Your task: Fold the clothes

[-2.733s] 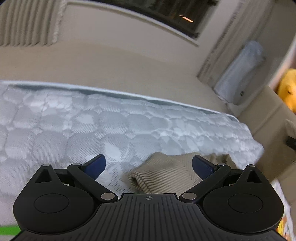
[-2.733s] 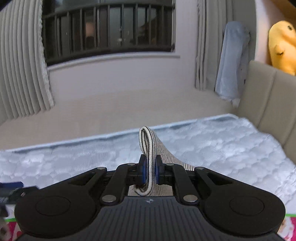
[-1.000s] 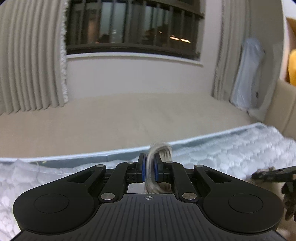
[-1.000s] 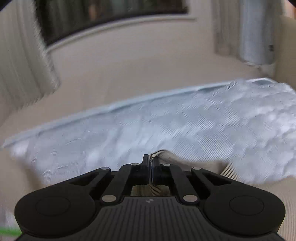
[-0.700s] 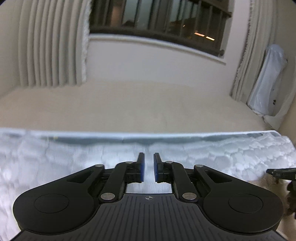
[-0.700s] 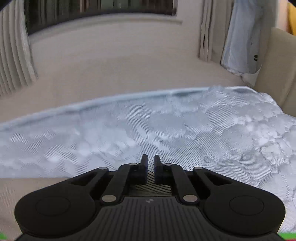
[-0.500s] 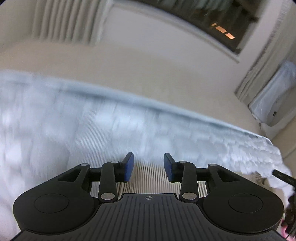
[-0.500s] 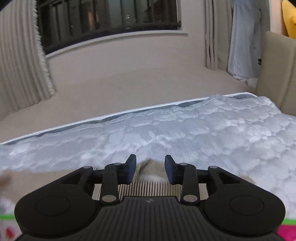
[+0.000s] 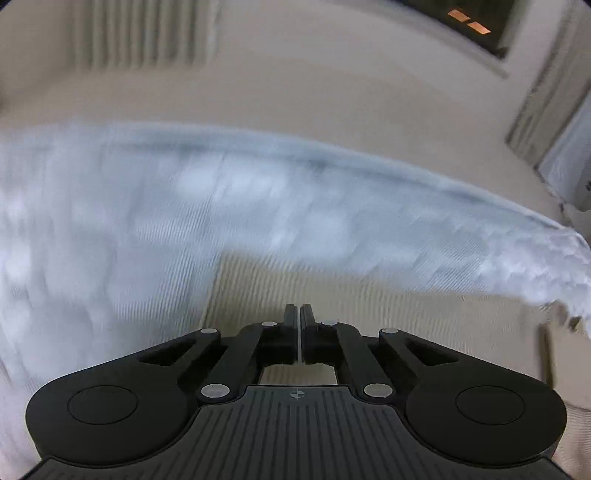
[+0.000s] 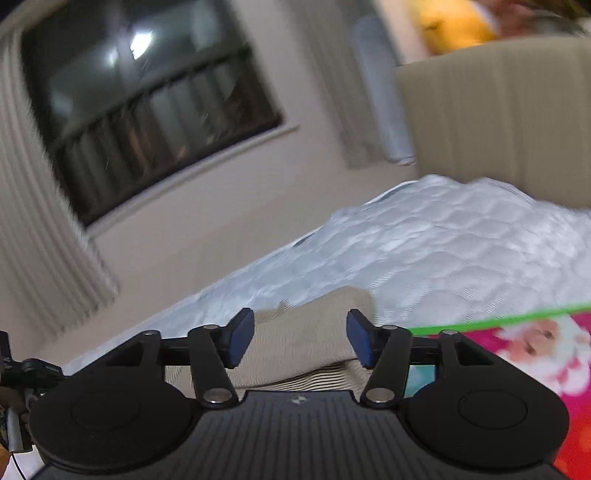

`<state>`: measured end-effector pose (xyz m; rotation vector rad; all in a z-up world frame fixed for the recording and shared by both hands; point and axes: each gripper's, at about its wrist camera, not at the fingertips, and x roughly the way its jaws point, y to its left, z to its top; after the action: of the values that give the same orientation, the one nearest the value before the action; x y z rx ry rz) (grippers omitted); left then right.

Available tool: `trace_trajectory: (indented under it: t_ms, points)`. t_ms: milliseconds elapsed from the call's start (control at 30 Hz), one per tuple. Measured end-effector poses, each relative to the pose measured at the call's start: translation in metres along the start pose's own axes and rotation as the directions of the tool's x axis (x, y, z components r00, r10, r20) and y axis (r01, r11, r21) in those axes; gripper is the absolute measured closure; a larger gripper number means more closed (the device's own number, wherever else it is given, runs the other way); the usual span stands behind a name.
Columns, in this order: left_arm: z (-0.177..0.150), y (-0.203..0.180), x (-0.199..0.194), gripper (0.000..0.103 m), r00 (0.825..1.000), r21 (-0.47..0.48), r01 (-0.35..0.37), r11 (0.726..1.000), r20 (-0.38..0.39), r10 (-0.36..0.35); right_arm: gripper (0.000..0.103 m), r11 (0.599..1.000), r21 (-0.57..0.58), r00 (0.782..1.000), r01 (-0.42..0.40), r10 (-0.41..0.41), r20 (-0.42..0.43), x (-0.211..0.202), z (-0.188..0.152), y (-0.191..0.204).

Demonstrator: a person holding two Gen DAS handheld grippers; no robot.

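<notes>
Surface: white quilted mattress [image 9: 110,229], bare, w/ beige floor beyond it. Both views are motion-blurred. Room: pale wall, ribbed beige curtain [image 10: 33,206] at left, dark window [image 10: 147,110] w/ bars. Past the mattress, a tan upholstered headboard [image 10: 506,118] stands at its far end.

The striped beige garment [image 9: 388,295] lies flat on the mattress, near edge, right under my left claw [image 9: 297,317] and stretching off to the right. That claw's fingers are pressed together w/ only a hairline slit between; can't see any cloth caught in it, so it reads as closed on nothing.

Right view only: my right claw [image 10: 300,338] is spread wide, blue pads [image 10: 240,338] well apart, hanging just over the garment, which shows there as a folded edge w/ a striped layer under a plainer beige one. Also only there: a pink printed mat or sheet [image 10: 535,350] w/ green border, touching the mattress at lower right; a yellow plush [image 10: 450,22] above the headboard; a grey-white hanging thing [image 10: 384,96] by the curtain; part of the other handset at far left edge.

Left view only: orange lights in the window top right.

Writing: none readable. The pink print is too blurred to make out.
</notes>
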<state>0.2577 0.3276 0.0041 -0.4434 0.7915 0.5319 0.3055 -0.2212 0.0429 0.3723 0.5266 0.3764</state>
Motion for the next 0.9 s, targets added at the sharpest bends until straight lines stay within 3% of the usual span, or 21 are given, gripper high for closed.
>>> trace_trajectory:
  t_ms: [100, 200, 300, 367, 433, 500, 533, 567, 700, 833, 900]
  points:
    - [0.029, -0.043, -0.048, 0.102, 0.990, 0.065, 0.020, 0.998, 0.136, -0.029, 0.046, 0.999, 0.042, 1.000, -0.021, 0.020, 0.020, -0.009, -0.006, -0.028]
    - [0.047, -0.100, -0.104, 0.103, 0.958, 0.151, 0.067, 0.986, 0.267, -0.106, 0.044, 0.998, 0.046, 0.998, -0.042, 0.040, 0.041, -0.019, -0.012, -0.053]
    - [0.042, -0.145, -0.147, 0.103, 0.926, 0.222, 0.110, 0.969, 0.332, -0.181, 0.040, 0.998, 0.024, 0.998, -0.056, 0.054, 0.042, -0.028, -0.024, -0.066]
    - [0.034, -0.154, -0.164, 0.102, 0.921, 0.215, 0.165, 0.962, 0.314, -0.228, 0.040, 0.998, -0.003, 0.997, -0.062, 0.063, 0.034, -0.031, -0.033, -0.071]
    - [0.028, -0.131, -0.158, 0.096, 0.929, 0.121, 0.233, 0.965, 0.265, -0.257, 0.035, 0.996, -0.016, 0.996, -0.084, 0.084, 0.014, -0.033, -0.041, -0.075]
    - [0.021, -0.099, -0.140, 0.079, 0.939, -0.005, 0.283, 0.959, 0.206, -0.276, 0.032, 0.995, -0.010, 0.995, -0.097, 0.097, -0.020, -0.030, -0.051, -0.074]
    - [0.018, -0.078, -0.126, 0.062, 0.945, -0.082, 0.298, 0.951, 0.169, -0.281, 0.032, 0.995, -0.015, 0.994, -0.103, 0.102, -0.035, -0.026, -0.054, -0.071]
    - [0.014, -0.056, -0.111, 0.058, 0.948, -0.160, 0.307, 0.938, 0.133, -0.288, 0.032, 0.994, -0.022, 0.993, -0.109, 0.108, -0.049, -0.023, -0.058, -0.068]
    - [-0.010, 0.006, -0.054, 0.058, 0.975, -0.391, 0.220, 0.894, 0.066, -0.211, 0.032, 0.988, -0.071, 0.988, -0.136, 0.131, -0.080, -0.021, -0.070, -0.050]
    - [-0.034, 0.069, 0.003, 0.052, 0.989, -0.595, 0.109, 0.797, -0.018, -0.149, 0.032, 0.985, -0.107, 0.986, -0.139, 0.127, -0.113, -0.017, -0.074, -0.029]
    - [-0.042, 0.078, 0.026, 0.048, 0.991, -0.603, 0.069, 0.795, -0.049, -0.122, 0.032, 0.981, -0.133, 0.984, -0.139, 0.122, -0.127, -0.014, -0.076, -0.017]
